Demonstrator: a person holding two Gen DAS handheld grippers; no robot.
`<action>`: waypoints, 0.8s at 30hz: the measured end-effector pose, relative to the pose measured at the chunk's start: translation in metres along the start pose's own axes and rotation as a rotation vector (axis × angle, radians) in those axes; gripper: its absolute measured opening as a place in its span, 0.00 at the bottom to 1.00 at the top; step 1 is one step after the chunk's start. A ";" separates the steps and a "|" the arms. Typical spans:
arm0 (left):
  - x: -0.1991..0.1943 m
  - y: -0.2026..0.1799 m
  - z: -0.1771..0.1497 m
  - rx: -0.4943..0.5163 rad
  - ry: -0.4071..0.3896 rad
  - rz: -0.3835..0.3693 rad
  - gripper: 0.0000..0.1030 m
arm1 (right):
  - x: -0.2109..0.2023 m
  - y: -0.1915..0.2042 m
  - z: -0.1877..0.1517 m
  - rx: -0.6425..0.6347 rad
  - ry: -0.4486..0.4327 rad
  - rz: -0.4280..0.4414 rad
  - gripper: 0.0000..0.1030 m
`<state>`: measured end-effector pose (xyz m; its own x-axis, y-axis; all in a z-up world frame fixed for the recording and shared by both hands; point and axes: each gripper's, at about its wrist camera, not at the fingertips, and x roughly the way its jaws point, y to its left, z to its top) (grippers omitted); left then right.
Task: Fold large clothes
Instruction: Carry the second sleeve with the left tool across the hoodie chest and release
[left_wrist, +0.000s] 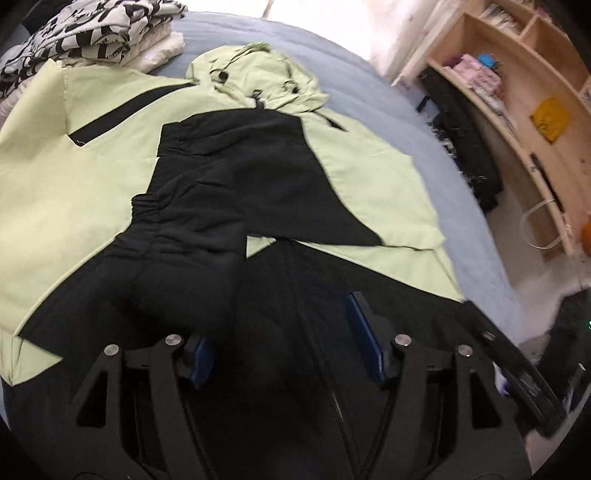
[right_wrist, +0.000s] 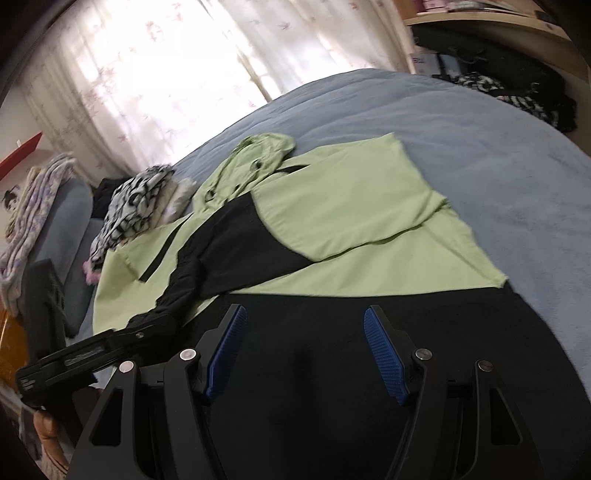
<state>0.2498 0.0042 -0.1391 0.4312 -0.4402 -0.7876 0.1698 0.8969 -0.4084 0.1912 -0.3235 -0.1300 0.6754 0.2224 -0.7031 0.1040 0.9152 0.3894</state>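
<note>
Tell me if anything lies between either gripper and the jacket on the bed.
Nothing visible does. The left gripper and right gripper both hang open right over the black lower part of the green and black jacket, with no other thing in between.

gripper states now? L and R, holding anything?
Left gripper: open, nothing held; fingers over the black lower part of the jacket.
Right gripper: open, nothing held, over the same black hem.

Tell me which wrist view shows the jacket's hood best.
Left wrist view: the hood lies near the top centre, large enough to show its drawcord toggles. The right wrist view shows the same hood smaller, farther off and at a flatter angle, so its details are hard to read.
</note>
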 end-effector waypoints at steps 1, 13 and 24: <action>-0.017 0.002 -0.002 0.008 -0.006 -0.011 0.60 | -0.001 0.014 -0.004 -0.016 0.006 0.010 0.66; -0.111 0.065 -0.062 -0.019 -0.097 0.044 0.62 | 0.032 0.164 -0.011 -0.393 0.094 0.103 0.66; -0.146 0.129 -0.079 -0.123 -0.151 0.082 0.62 | 0.129 0.276 -0.051 -0.784 0.189 -0.052 0.34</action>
<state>0.1392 0.1813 -0.1131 0.5688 -0.3467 -0.7458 0.0233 0.9133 -0.4067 0.2694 -0.0247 -0.1433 0.5417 0.1615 -0.8249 -0.4578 0.8797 -0.1284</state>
